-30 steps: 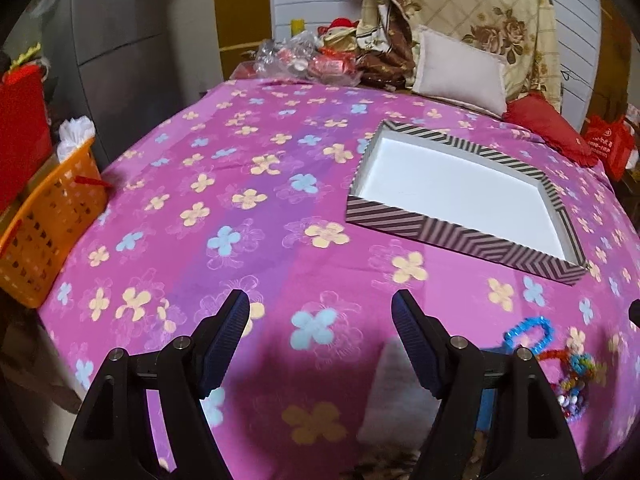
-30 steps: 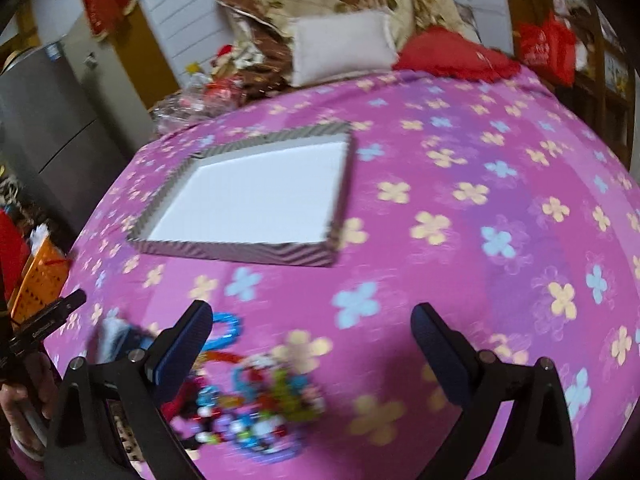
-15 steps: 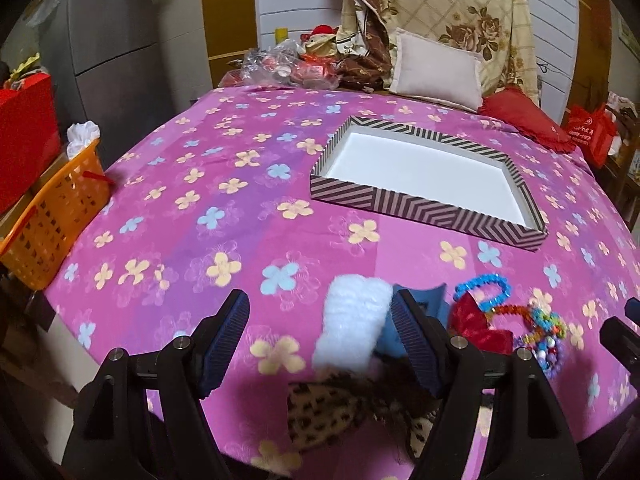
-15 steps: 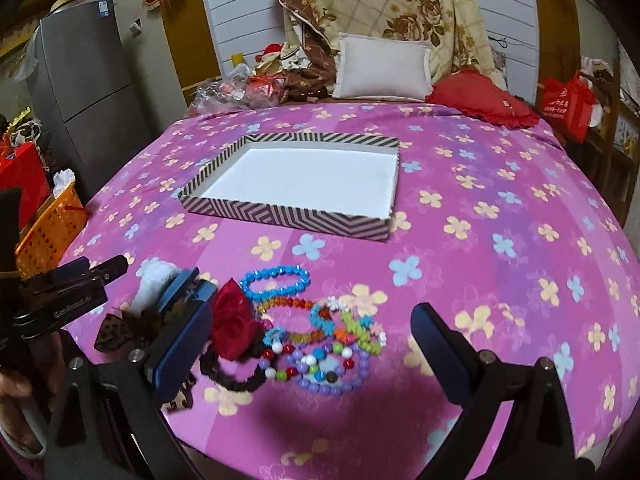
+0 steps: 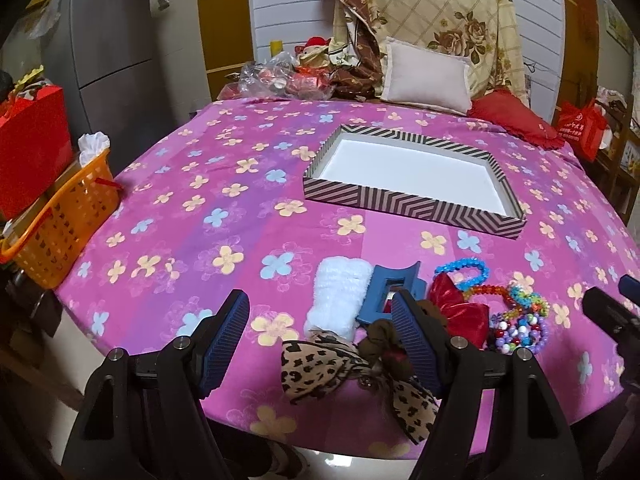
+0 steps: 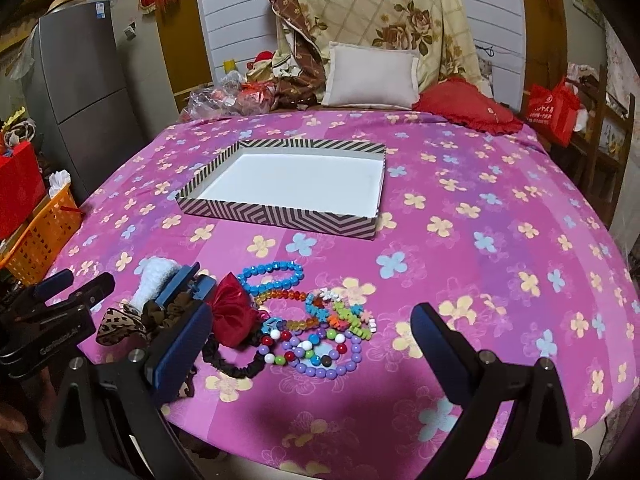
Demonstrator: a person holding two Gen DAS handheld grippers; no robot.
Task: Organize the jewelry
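Note:
A striped box with a white floor stands open on the pink flowered cloth; it also shows in the right wrist view. Near the front edge lies a pile: white fluffy piece, blue hair claw, red bow, leopard bow, blue bead bracelet, several coloured bead bracelets, black scrunchie. My left gripper is open above the pile's left part. My right gripper is open, over the bracelets. Neither holds anything.
An orange basket and a red bag stand left of the table. Pillows and plastic bags crowd the far edge. A grey fridge stands at the back left. A red bag sits at the right.
Both grippers have pulled back and up from the table, so the whole pile and the table's front edge have come into view. Both stay open.

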